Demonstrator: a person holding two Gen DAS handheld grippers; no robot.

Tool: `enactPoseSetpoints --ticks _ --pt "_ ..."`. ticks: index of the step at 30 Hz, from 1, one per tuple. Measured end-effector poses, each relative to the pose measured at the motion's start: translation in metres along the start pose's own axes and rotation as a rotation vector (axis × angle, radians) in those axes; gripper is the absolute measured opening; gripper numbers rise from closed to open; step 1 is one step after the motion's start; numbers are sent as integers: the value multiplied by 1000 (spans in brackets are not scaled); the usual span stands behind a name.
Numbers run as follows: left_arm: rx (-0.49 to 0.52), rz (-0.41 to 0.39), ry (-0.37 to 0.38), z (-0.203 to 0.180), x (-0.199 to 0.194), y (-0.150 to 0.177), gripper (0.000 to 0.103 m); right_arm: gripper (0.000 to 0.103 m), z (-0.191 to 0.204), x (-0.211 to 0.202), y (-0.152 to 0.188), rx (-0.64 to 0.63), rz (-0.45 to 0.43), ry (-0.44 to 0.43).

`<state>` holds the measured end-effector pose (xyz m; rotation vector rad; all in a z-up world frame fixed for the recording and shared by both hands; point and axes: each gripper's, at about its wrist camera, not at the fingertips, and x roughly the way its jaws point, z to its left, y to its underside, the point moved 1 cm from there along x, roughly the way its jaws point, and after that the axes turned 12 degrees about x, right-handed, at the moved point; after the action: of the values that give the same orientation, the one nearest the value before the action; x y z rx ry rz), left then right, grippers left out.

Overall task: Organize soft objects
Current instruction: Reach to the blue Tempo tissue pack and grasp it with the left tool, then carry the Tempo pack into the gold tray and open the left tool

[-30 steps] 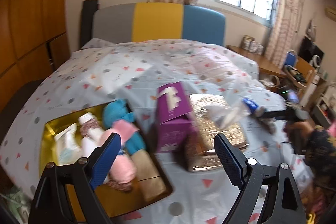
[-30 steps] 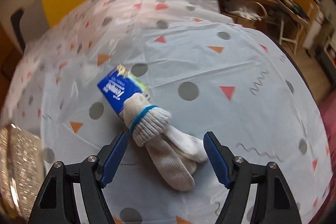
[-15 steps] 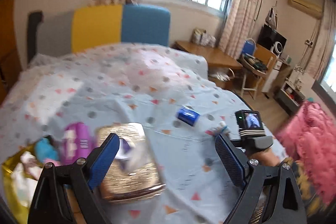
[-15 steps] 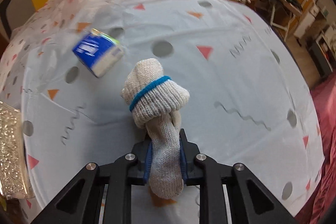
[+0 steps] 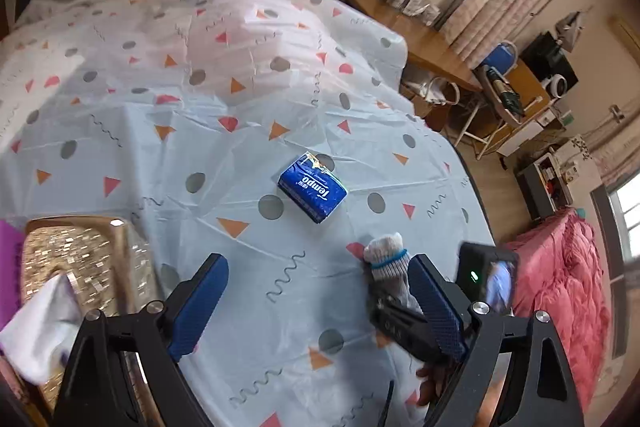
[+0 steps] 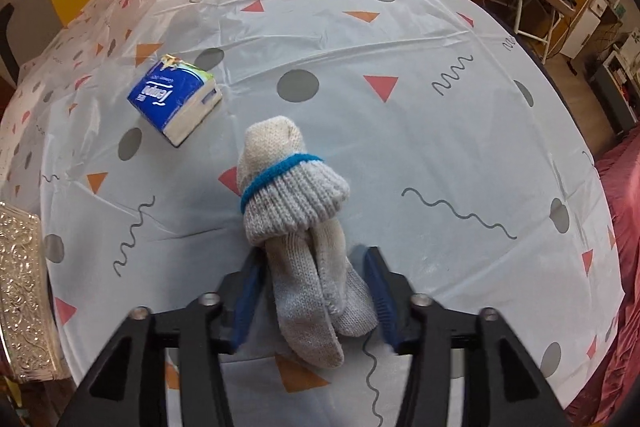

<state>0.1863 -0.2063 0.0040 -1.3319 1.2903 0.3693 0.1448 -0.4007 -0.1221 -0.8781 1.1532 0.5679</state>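
Centrally on the patterned bedsheet (image 6: 420,39), a rolled pair of grey knitted gloves (image 6: 296,223) with a blue band is seen lying between the blue pads of the right gripper (image 6: 314,291). Its jaws have just been opening; a gap is seen on the right side between pad and knit, while contact on the left side cannot be judged, so the gloves appear released and resting on the sheet.

At about ten o'clock from the gloves, a blue tissue pack (image 6: 174,99) is seen lying flat, apart from them. Toward nine o'clock in the right wrist view, the edge of a glittering gold box (image 6: 20,291) is visible near the frame's border.

From the left wrist view, the left gripper (image 5: 316,303) is held wide open above the sheet with nothing between its pads. The gloves (image 5: 388,267) are seen at about three o'clock just beside its right pad, with the right gripper's body (image 5: 412,331) and a hand (image 5: 434,383) below them. The tissue pack (image 5: 313,189) lies at twelve o'clock, well apart from the pads. At nine o'clock, the gold box (image 5: 76,267) is seen with a white tissue (image 5: 40,331) sticking out, beside a purple item (image 5: 10,255).

Open sheet is seen between pack, gloves and box. The bed's edge falls away at three o'clock, where a pink blanket (image 5: 560,291) and a wooden desk (image 5: 404,27) are found.
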Motion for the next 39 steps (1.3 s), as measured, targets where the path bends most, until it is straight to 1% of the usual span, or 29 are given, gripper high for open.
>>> enactPoseSetpoints --ticks 3,4,8,12,15,17,18,22,23,24,25,26,29,31,32,34,35,36,39 --pt "-17 27 -42 2 32 -20 90 63 -2 -3 -3 6 -14 -1" --pt "-35 44 -38 4 46 -26 88 63 -3 -4 -4 10 -15 -2" --pt "-115 104 -31 13 91 -41 84 63 -7 -7 -5 9 -18 -1" --pt "-183 151 -30 17 130 -49 84 63 -5 -2 -3 4 0 18" --pt "-203 165 -40 19 150 -55 84 63 -3 3 -3 -4 6 44" --pt "-240 178 -35 22 160 -56 85 63 -2 4 -3 -3 5 54" --pt "-240 182 -33 22 165 -58 85 63 -5 2 -1 -3 8 57" --pt "-211 175 -80 22 179 -65 85 63 -6 6 -2 -2 12 76" --pt "-202 178 -102 22 182 -65 85 63 -5 7 -1 -6 15 79" --pt "-185 201 -135 21 187 -64 86 63 -4 9 0 -10 17 80" --pt "-152 213 -143 19 192 -63 88 63 -3 10 0 -17 20 82" --pt "-126 204 -152 17 193 -63 89 63 -2 12 0 -21 22 87" --pt "-34 218 -187 8 196 -60 89 63 0 13 0 -24 22 88" --pt "62 259 -221 1 198 -55 89 63 -1 16 0 -22 26 85" --pt "83 278 -237 2 196 -51 87 63 -2 16 0 -19 25 79" --pt "87 275 -228 7 187 -47 66 57 -2 17 -3 -15 19 74" --pt "100 276 -224 11 182 -44 60 47 -1 16 -4 -22 8 68" --pt "116 278 -221 14 177 -40 55 43 -2 14 -3 -27 0 67" --pt "129 286 -203 22 162 -24 54 32 -1 14 -4 -37 -14 65"
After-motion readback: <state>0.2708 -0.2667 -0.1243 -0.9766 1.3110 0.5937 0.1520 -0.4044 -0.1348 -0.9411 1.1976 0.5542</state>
